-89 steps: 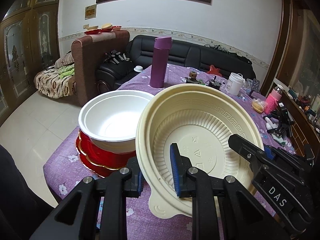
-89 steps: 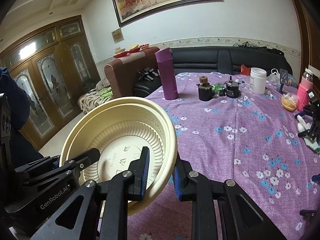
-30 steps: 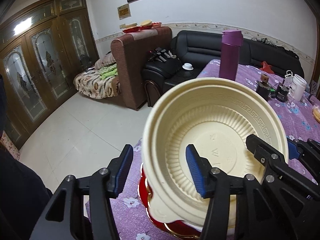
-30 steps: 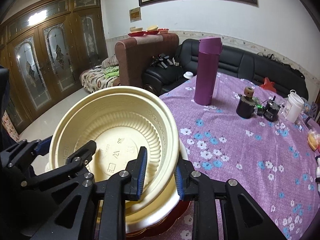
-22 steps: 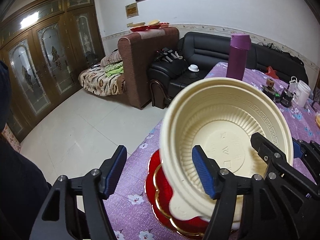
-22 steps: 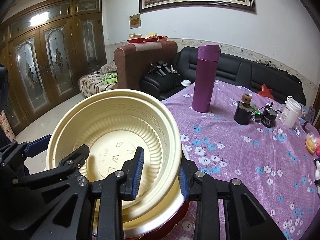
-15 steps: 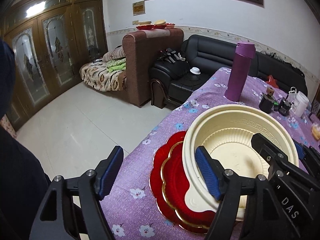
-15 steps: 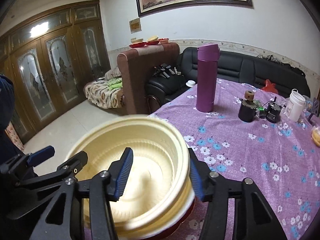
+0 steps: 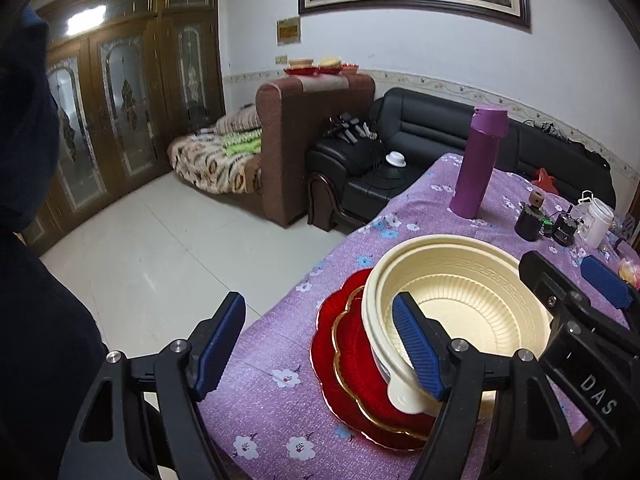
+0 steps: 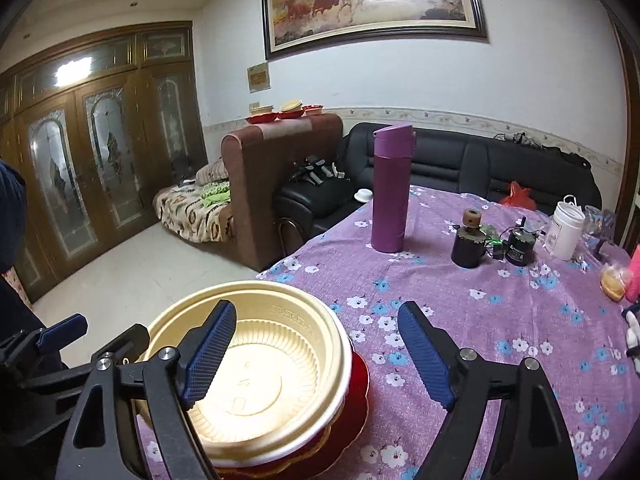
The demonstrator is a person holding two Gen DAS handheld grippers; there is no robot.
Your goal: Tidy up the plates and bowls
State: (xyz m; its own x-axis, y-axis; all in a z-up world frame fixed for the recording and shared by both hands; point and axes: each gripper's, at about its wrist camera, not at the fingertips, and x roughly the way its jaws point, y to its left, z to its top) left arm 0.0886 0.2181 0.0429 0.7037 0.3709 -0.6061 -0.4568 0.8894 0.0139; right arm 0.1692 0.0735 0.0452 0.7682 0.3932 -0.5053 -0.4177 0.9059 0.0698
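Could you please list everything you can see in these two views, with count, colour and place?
Cream bowl: one, cream, top of the stack at the table's near corner.
White bowl: one, under the cream bowl.
Red plates: two, gold-rimmed, bottom of the stack.
Flask: one, purple, upright mid-table.
Dark jars: two, beside the flask.
White tub: one, far right of table.
Tablecloth: purple, flowered.
Sofas: one black, one brown, behind the table.
Painting: one, on the wall.
Left tongs: open, astride the stack's rim.
Right tongs: open, above the stack.
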